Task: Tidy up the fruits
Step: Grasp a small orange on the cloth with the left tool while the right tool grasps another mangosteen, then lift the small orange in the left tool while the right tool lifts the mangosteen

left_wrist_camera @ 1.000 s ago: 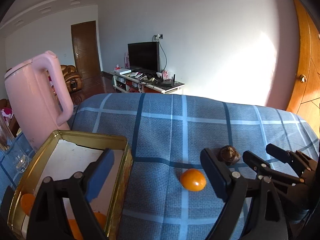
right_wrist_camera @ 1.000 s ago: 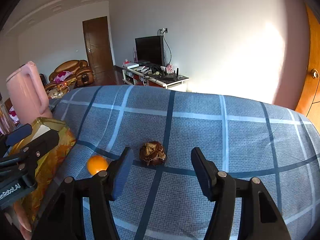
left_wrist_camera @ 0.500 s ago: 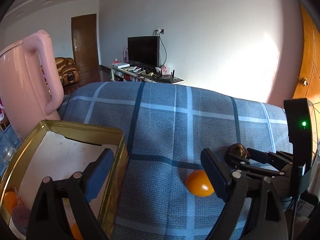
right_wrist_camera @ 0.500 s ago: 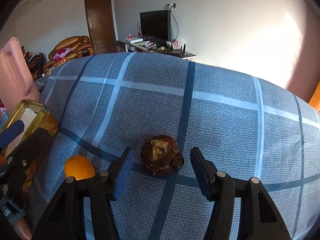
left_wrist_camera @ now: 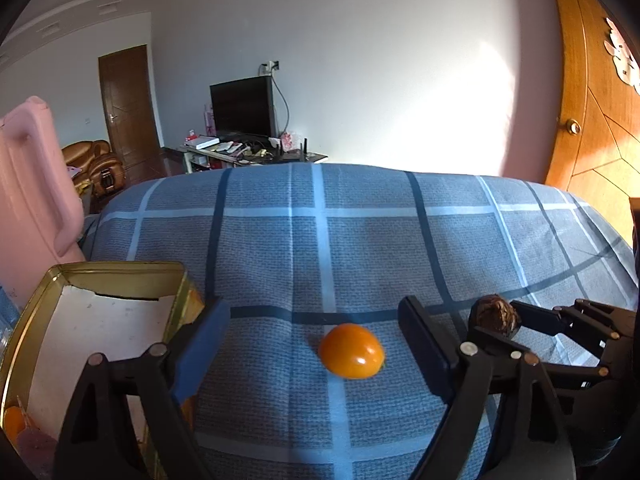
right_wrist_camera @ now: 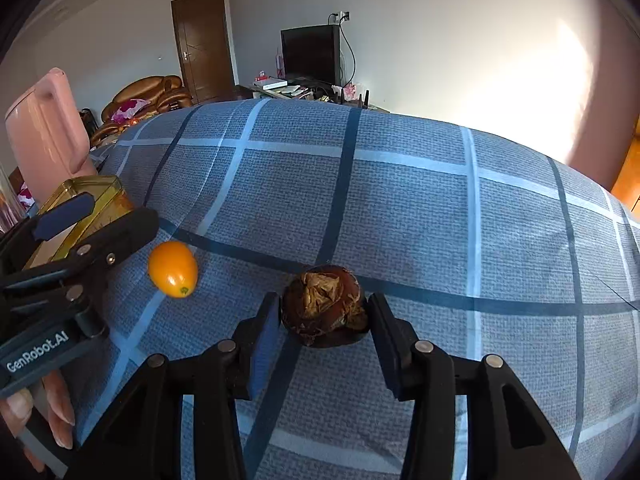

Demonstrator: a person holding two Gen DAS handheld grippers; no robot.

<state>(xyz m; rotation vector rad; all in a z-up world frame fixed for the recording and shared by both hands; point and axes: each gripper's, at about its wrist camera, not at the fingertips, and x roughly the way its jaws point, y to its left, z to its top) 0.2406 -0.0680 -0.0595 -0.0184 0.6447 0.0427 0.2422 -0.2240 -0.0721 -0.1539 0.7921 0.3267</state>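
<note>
A small orange fruit (left_wrist_camera: 352,350) lies on the blue checked cloth (left_wrist_camera: 320,240), between the open fingers of my left gripper (left_wrist_camera: 316,344). It also shows in the right wrist view (right_wrist_camera: 173,269). A dark brown shrivelled fruit (right_wrist_camera: 325,306) sits between the pads of my right gripper (right_wrist_camera: 322,334), which has closed in around it and touches or nearly touches it on both sides. In the left wrist view the brown fruit (left_wrist_camera: 496,316) sits at the right gripper's tips. A gold tin (left_wrist_camera: 72,320) at the left holds an orange fruit (left_wrist_camera: 14,424).
A pink kettle (left_wrist_camera: 28,200) stands behind the tin at the far left. The left gripper's body (right_wrist_camera: 60,272) and the hand holding it fill the left of the right wrist view. A TV stand, sofa and door lie beyond the table's far edge.
My right gripper has moved forward over the brown fruit and narrowed around it. My left gripper has moved right, so the orange fruit now lies between its fingers.
</note>
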